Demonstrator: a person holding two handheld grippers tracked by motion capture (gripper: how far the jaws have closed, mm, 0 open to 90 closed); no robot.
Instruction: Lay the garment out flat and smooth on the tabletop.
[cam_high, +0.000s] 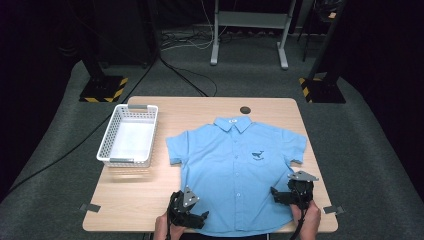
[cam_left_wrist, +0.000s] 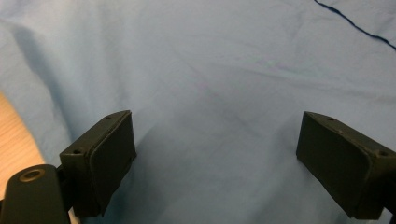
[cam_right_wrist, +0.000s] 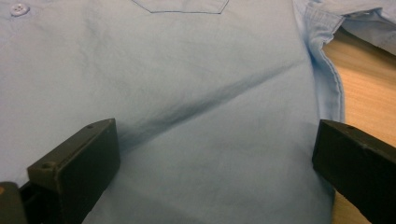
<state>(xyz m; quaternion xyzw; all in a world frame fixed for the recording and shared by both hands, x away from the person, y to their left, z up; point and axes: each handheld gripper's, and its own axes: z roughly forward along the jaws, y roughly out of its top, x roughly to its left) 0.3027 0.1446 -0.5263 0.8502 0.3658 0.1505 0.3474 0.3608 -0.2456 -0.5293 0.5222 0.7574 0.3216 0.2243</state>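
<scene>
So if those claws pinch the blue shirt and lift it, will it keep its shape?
Probably not. The blue shirt lies flat with soft creases, so it would likely droop and fold. It looks thin and light, and a push would probably bunch it.

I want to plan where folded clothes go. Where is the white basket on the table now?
In the high view the white basket stands at the table's far left, just left of the blue shirt's sleeve and apart from it.

The shirt (cam_high: 235, 170)'s bottom hem lies hidden behind both hands.
</scene>
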